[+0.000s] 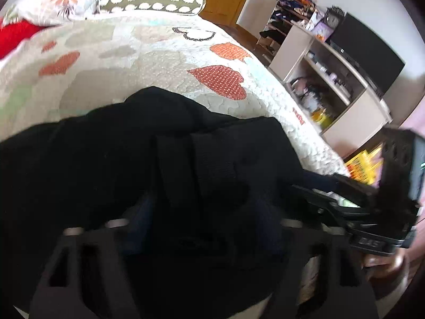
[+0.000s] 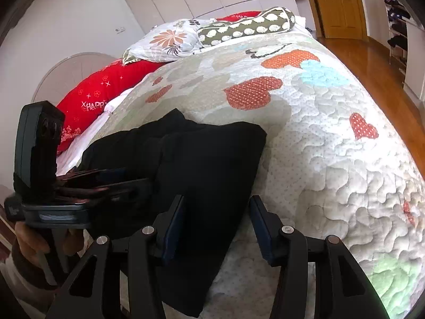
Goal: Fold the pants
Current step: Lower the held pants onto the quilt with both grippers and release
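Note:
The black pants (image 2: 202, 159) lie folded in a thick stack on the heart-patterned quilt (image 2: 332, 159) near the bed's front edge. My right gripper (image 2: 216, 212) is open, with its fingers either side of the stack's right edge and nothing between the pads. My left gripper (image 2: 106, 183) reaches into the stack from the left and its fingers look close together against the cloth. In the left wrist view the pants (image 1: 159, 172) fill the lower frame and hide my left fingertips. The right gripper (image 1: 332, 188) shows there at the stack's right side.
Pillows lie at the head of the bed: a red one (image 2: 103, 93), a floral one (image 2: 167, 40) and an olive bolster (image 2: 247, 26). A shelf unit (image 1: 332, 79) with a black screen (image 1: 369, 53) stands beside the bed. Wooden floor (image 2: 372, 61) and a door (image 2: 337, 2) lie beyond.

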Tool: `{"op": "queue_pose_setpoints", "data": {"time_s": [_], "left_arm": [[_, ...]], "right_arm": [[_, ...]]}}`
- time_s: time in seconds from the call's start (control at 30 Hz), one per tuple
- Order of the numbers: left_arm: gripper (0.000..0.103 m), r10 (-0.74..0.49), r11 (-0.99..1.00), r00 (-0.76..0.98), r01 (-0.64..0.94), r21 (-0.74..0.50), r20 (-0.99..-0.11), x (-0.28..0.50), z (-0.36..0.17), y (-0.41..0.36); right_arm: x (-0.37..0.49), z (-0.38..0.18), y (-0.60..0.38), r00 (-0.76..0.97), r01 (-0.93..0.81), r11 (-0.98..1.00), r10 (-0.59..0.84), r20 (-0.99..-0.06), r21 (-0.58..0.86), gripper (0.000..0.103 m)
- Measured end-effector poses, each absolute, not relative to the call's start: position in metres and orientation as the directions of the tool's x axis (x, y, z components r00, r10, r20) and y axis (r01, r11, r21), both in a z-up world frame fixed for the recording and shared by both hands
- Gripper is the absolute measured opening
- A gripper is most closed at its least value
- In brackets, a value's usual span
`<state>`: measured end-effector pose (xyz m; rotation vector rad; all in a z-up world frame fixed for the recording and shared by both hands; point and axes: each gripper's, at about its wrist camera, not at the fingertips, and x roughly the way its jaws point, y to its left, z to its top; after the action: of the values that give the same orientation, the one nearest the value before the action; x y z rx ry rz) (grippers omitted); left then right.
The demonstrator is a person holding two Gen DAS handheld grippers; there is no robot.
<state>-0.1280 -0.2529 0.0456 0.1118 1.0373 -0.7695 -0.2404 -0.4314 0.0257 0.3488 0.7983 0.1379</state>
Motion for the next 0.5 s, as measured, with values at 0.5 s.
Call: {"op": "queue_pose_setpoints", "data": {"time_s": [0.5], "left_arm": [[0.006, -0.521, 0.765, 0.289, 0.575, -0.290, -0.803, -0.122, 0.052, -0.220]], "right_arm": [[-0.225, 0.031, -0.383, 0.657, -0.091, 0.956, 0.268, -0.704, 0.279, 0.051]]}}
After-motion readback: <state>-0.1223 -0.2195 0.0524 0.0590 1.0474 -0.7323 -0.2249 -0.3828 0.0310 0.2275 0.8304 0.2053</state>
